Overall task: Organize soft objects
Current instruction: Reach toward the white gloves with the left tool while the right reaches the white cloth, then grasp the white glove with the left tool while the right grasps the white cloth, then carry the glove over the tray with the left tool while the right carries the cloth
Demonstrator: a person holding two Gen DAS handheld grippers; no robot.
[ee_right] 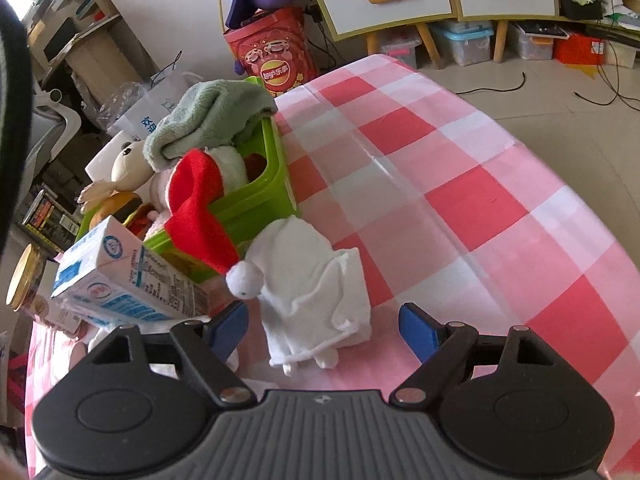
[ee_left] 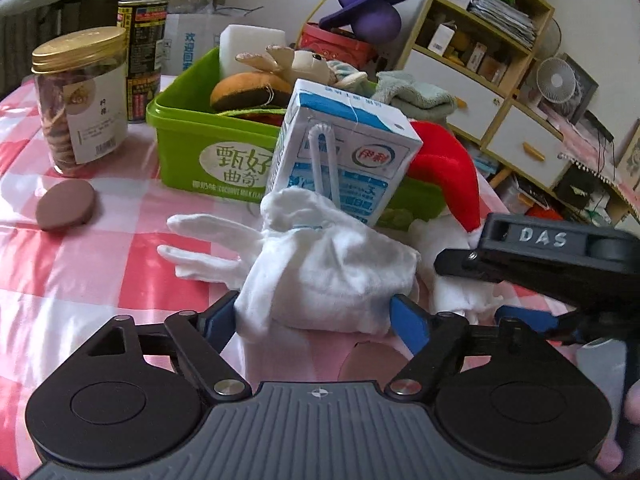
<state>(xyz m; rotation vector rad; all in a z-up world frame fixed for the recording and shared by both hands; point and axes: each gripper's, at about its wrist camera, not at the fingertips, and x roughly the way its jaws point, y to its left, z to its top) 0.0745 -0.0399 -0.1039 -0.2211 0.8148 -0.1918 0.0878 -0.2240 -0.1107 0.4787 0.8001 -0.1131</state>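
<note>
Right at the left gripper [ee_left: 316,314], a crumpled white cotton glove [ee_left: 320,272] lies on the pink-checked tablecloth [ee_left: 100,264], its cuff end bunched between the two blue pads. The pads flank the cloth at middling width, touching or nearly so; I cannot tell whether they press it yet. The glove's long axis runs away to the left, fingers splayed flat on the cloth, so the cuff is the near end.

The right gripper [ee_right: 324,328] holds nothing and is moderately open, its pads clear on either side of a second white glove [ee_right: 316,292], folded and rumpled, lying lengthwise ahead of it (each hand seems nearest its own glove).

Just beyond, a blue-and-white milk carton [ee_left: 344,160] leans against the green plastic bin [ee_left: 192,148], and the pompom of a red Santa hat [ee_right: 200,216] hangs over the bin's rim onto the second glove. Inside sit a plush burger [ee_left: 248,90], a stuffed rabbit [ee_left: 296,62] and a pale green towel [ee_right: 208,116].

Both gloves look limp, thin and easily pinched; the bin lies straight ahead as their likely destination.
</note>
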